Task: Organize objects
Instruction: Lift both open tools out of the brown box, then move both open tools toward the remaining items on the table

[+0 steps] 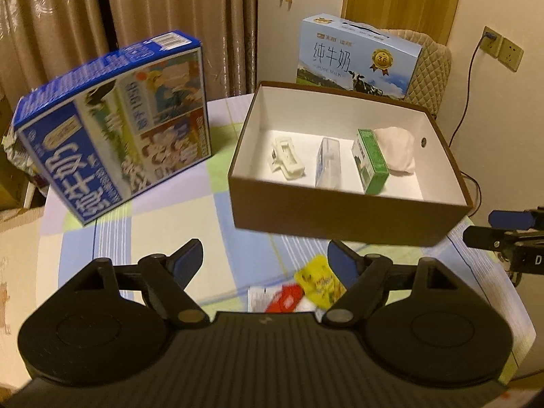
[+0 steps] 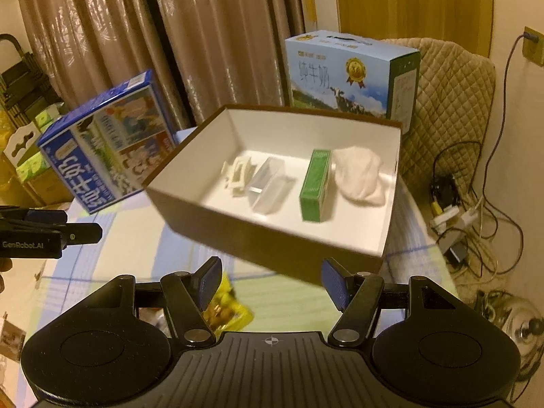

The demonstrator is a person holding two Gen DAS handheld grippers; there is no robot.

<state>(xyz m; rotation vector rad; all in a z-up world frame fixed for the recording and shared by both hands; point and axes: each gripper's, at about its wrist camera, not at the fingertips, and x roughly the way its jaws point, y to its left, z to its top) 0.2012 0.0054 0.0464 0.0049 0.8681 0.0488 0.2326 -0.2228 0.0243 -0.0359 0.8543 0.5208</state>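
An open brown box (image 1: pixel 340 217) (image 2: pixel 258 241) with a white inside stands on the round table. In it lie a cream clip (image 1: pixel 285 159) (image 2: pixel 238 173), a clear plastic case (image 1: pixel 328 163) (image 2: pixel 268 187), a green carton (image 1: pixel 370 161) (image 2: pixel 316 187) and a white cloth bundle (image 1: pixel 397 149) (image 2: pixel 360 173). In front of the box, a yellow packet (image 1: pixel 318 280) (image 2: pixel 227 309) and a red-and-white packet (image 1: pixel 282 301) rest on the tablecloth. My left gripper (image 1: pixel 267 261) (image 2: pixel 81 231) hovers open above the packets. My right gripper (image 2: pixel 272 282) (image 1: pixel 476 227) is open too, near the box's front wall, holding nothing.
A dark blue milk carton box (image 1: pixel 115 125) (image 2: pixel 108 149) stands tilted at the table's left. A light blue milk box (image 1: pixel 357 57) (image 2: pixel 346 74) sits behind the brown box, beside a quilted chair (image 2: pixel 452 102). Cables and plugs (image 2: pixel 455 217) lie on the floor right. Curtains hang behind.
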